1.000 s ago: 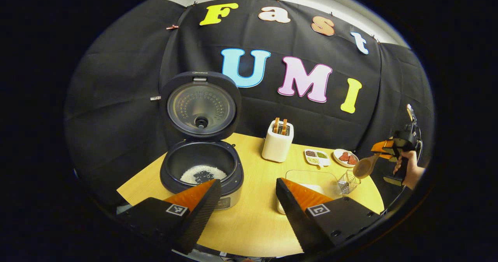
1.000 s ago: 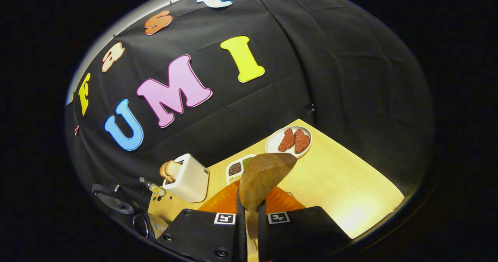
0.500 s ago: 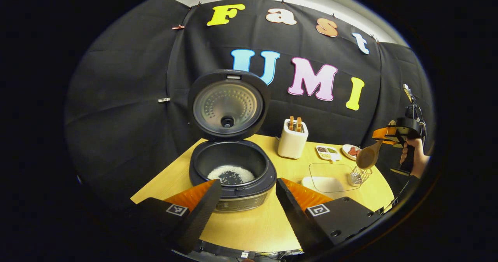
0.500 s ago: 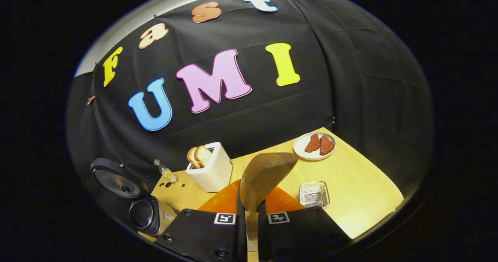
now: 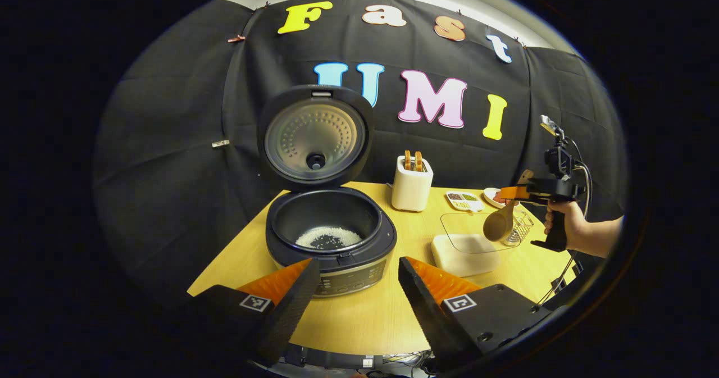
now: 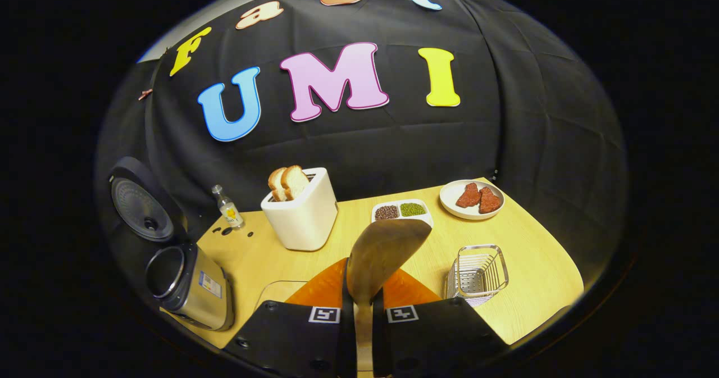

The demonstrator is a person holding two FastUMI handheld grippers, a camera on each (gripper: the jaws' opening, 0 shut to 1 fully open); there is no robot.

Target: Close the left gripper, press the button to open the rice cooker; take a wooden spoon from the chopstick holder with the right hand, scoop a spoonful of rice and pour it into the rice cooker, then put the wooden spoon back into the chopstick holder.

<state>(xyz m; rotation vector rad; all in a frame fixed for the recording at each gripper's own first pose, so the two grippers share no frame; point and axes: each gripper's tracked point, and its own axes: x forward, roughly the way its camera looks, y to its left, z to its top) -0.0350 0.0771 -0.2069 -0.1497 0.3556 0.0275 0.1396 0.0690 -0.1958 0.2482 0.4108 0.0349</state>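
In the left gripper view, the black rice cooker [image 5: 331,237] sits left of centre on the wooden table [image 5: 365,322], lid up, left gripper [image 5: 354,282] jaws apart. At right, the right gripper [image 5: 514,194] jaws clamp the brown wooden spoon [image 5: 498,224] over the wire chopstick holder [image 5: 519,227].

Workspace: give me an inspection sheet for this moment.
Surface: wooden table.
Job's things: rice cooker open, rice inside; wooden spoon held; wire chopstick holder; clear rice container.
Clutter: toaster with bread, small bottle, grain dish, plate of meat.
Grippers: left gripper open; right gripper shut on spoon.
Cables: one by the right gripper's handle.
Surroundings: black cloth wall.
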